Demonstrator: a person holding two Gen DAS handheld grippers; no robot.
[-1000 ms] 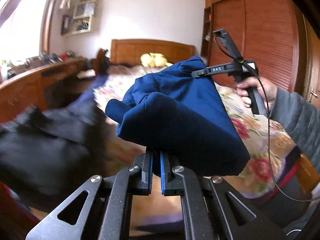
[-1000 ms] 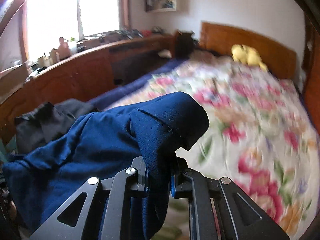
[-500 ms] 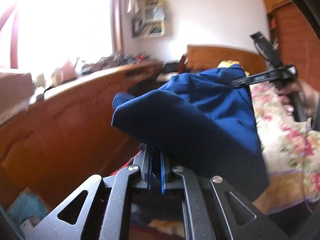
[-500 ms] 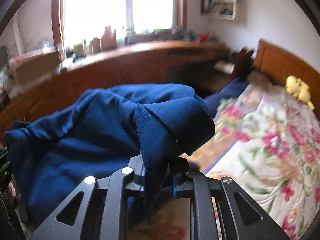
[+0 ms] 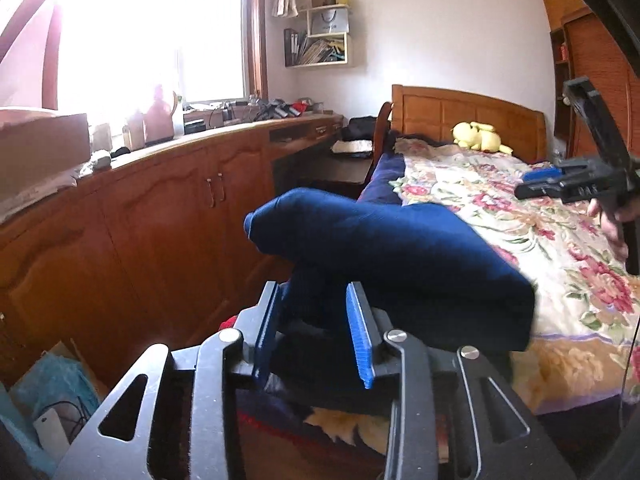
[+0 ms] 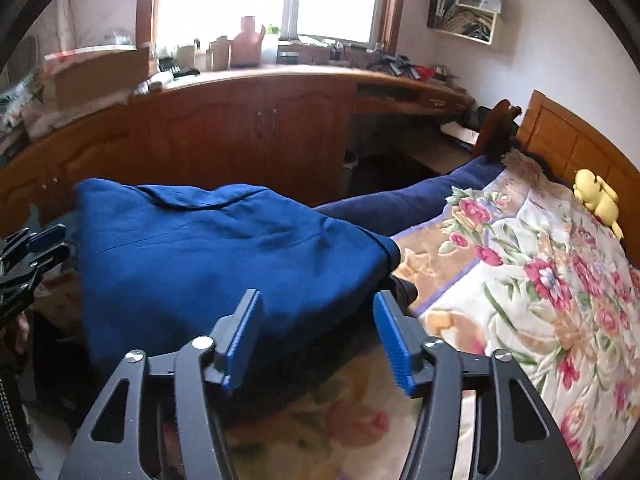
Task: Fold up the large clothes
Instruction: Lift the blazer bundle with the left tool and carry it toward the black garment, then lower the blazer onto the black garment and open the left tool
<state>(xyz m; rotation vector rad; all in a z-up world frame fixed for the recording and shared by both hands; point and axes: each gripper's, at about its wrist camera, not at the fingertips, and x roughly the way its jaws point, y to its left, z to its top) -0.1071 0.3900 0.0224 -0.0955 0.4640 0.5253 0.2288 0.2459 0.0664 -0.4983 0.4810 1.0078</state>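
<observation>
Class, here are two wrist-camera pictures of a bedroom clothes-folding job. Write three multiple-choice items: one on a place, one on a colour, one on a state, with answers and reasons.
1. Where does the yellow plush toy lie?
A. On the wooden counter
B. On the bed by the wooden headboard
C. On the wall shelf

2. What colour is the folded garment?
A. Dark blue
B. Red
C. Grey

3. How do the right gripper jaws stand?
A. Clamped on the cloth
B. Apart, pads off the cloth
C. Out of sight

Answers:
1 B, the toy sits on the floral bedspread just below the headboard.
2 A, the cloth is dark blue in both views.
3 B, the ribbed blue pads stand well apart, having just been opening, and neither presses the garment lying ahead of them.
</observation>
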